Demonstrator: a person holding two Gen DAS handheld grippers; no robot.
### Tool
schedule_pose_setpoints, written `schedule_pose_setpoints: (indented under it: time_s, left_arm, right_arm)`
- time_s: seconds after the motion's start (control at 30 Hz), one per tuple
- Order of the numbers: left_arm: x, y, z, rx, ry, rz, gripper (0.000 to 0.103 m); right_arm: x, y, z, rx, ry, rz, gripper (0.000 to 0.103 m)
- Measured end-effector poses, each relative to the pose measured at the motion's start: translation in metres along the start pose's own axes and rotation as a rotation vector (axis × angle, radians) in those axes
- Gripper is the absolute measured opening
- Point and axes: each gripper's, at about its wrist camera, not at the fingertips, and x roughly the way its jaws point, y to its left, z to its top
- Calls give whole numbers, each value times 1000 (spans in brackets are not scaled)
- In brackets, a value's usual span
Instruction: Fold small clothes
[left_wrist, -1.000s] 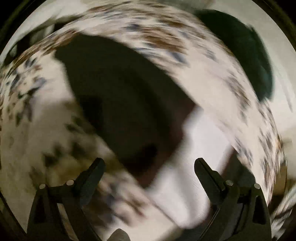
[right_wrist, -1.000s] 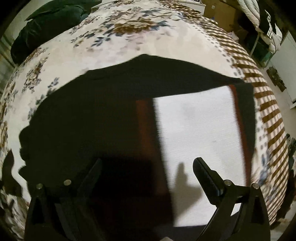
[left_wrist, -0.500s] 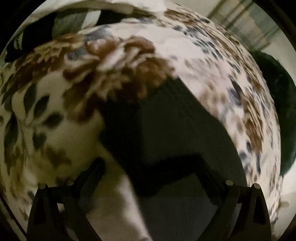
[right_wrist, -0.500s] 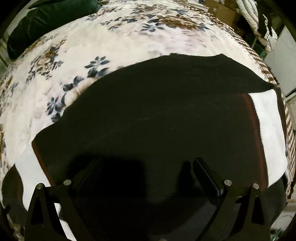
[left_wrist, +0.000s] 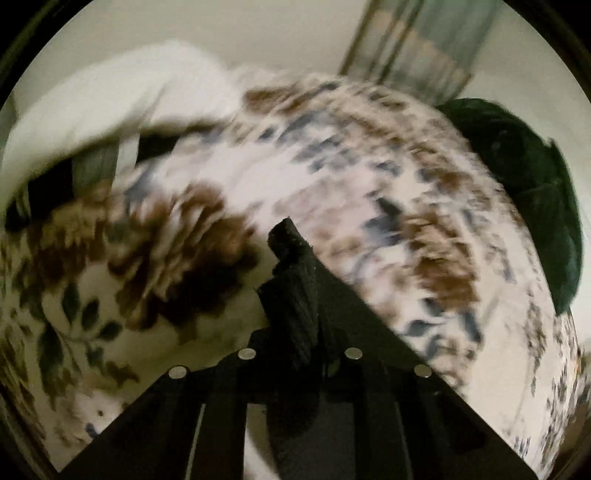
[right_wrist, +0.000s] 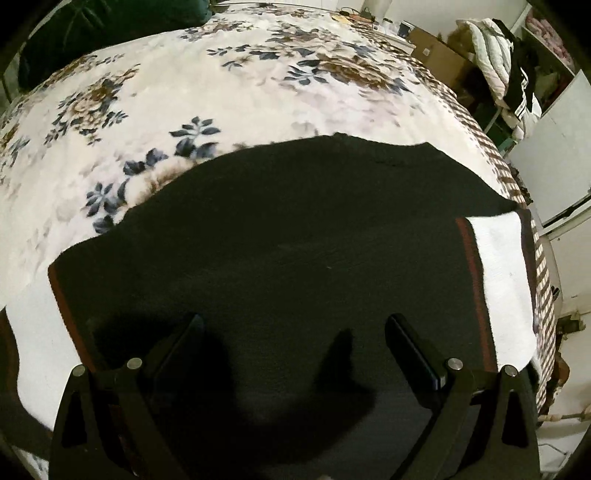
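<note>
A black knit garment (right_wrist: 295, 236) with white panels (right_wrist: 498, 280) and dark red stripes lies spread flat on a floral blanket (right_wrist: 207, 96). My right gripper (right_wrist: 293, 336) is open and empty, just above the black cloth. In the left wrist view my left gripper (left_wrist: 299, 332) is shut on a bunched ribbed corner of the black garment (left_wrist: 295, 291), which sticks up between the fingers, lifted over the floral blanket (left_wrist: 369, 192).
A dark green cushion (left_wrist: 539, 192) lies at the blanket's far edge and shows in the right wrist view (right_wrist: 74, 33) too. A white pillow (left_wrist: 110, 99) is at the left. Boxes, hanging clothes (right_wrist: 509, 70) and a white cabinet (right_wrist: 554, 155) stand beyond the bed's right edge.
My left gripper has closed on the garment's corner and lifted it. My right gripper has drifted slightly over the black cloth and stays open.
</note>
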Motion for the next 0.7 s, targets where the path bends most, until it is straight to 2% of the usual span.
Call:
schedule_pose_setpoints:
  time_s: [0.2, 0.37, 0.5, 0.57, 0.7]
  left_arm:
    - [-80, -65, -5, 175, -124, -121, 12]
    - [-156, -137, -41, 316, -176, -264, 11]
    - [-211, -204, -95, 455, -175, -375, 11]
    - [-236, -242, -138, 541, -147, -431, 11]
    - [-256, -297, -222, 669, -64, -504, 11]
  right_arm:
    - [-5, -45, -8, 33, 18, 48, 100]
    - [-6, -97, -14, 75, 45, 108, 100]
    - [-3, -145, -13, 109, 56, 163, 100]
    - [-1, -172, -11, 123, 56, 186, 100]
    - [5, -231, -7, 145, 61, 189, 100]
